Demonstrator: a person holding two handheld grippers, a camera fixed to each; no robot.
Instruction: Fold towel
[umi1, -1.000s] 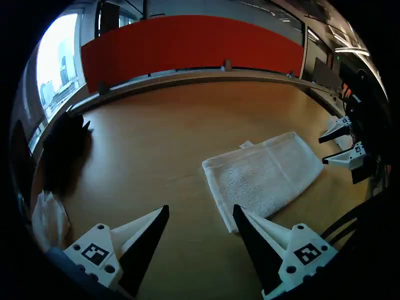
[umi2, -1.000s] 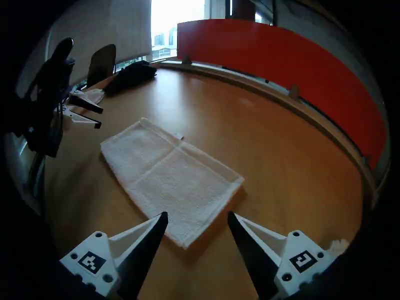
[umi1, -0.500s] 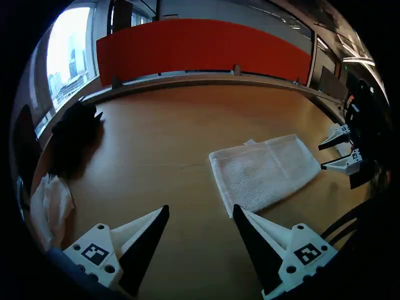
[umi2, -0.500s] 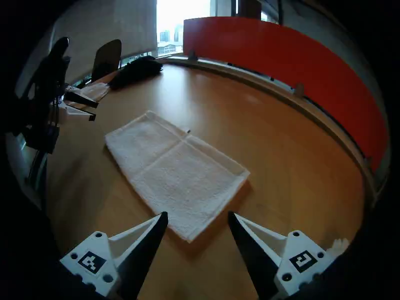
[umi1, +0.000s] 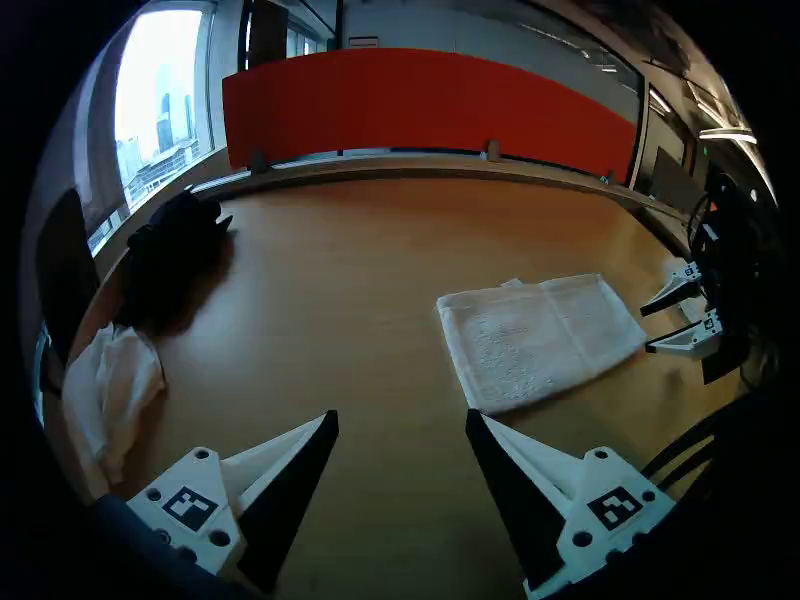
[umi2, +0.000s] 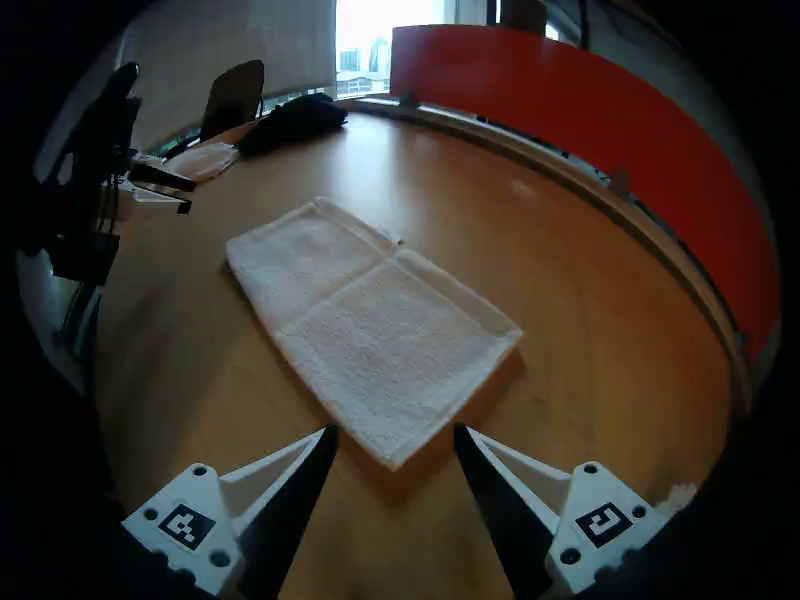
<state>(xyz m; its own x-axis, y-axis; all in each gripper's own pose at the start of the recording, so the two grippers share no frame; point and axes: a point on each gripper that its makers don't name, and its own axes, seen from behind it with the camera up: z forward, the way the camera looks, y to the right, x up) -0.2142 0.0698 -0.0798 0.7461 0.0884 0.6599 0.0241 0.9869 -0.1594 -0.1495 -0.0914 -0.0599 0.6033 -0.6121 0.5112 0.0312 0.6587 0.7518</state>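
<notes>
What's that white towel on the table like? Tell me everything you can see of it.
The white towel is a terry-looking rectangle lying flat on the wooden table. It appears folded, with a line across its middle and a small tag poking from one long edge. Only the table touches it.

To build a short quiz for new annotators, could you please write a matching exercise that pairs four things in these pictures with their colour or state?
Things:
1. towel
2. partition
3. bundle
4. left gripper

Descriptions:
A. open, holding nothing
B. red, standing upright
C. white, lying flat on the table
D. black, heaped near the table's edge

Pairs: 1-C, 2-B, 3-D, 4-A.
</notes>
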